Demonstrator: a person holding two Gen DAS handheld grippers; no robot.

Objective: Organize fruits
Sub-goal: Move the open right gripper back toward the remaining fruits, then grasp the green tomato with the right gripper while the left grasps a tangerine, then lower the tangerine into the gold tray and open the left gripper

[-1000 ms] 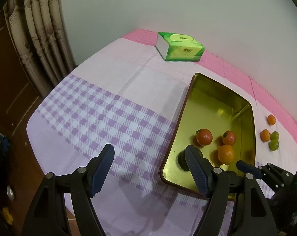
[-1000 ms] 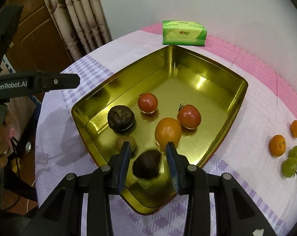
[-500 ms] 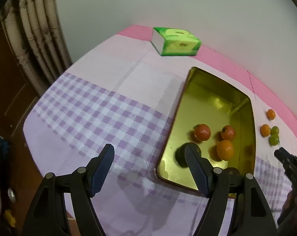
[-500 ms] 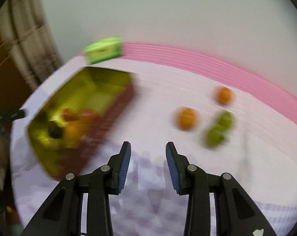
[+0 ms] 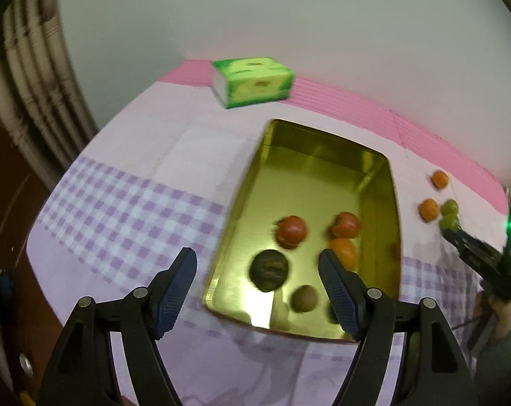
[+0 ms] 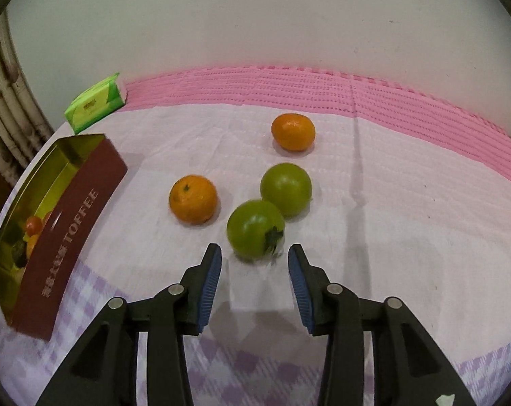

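A gold tin (image 5: 323,165) (image 6: 86,182) holds two red tomatoes (image 5: 291,229), an orange (image 5: 343,253), a dark wrinkled fruit (image 5: 268,270) and a brown fruit (image 5: 304,298). On the cloth lie two green tomatoes (image 6: 255,228) (image 6: 286,187) and two oranges (image 6: 193,198) (image 6: 292,131). My right gripper (image 6: 254,272) is open and empty, just short of the near green tomato. My left gripper (image 5: 257,280) is open and empty, above the tin's near end.
A green tissue pack (image 5: 253,81) (image 6: 94,106) lies at the far edge of the table by the wall. A curtain (image 5: 28,101) hangs at the left. The right gripper's body (image 5: 482,260) shows at the right of the left wrist view.
My right gripper released the dark fruit in the tin, then swung right to the loose fruit and opened wider. My left gripper shifted slightly toward the tin.
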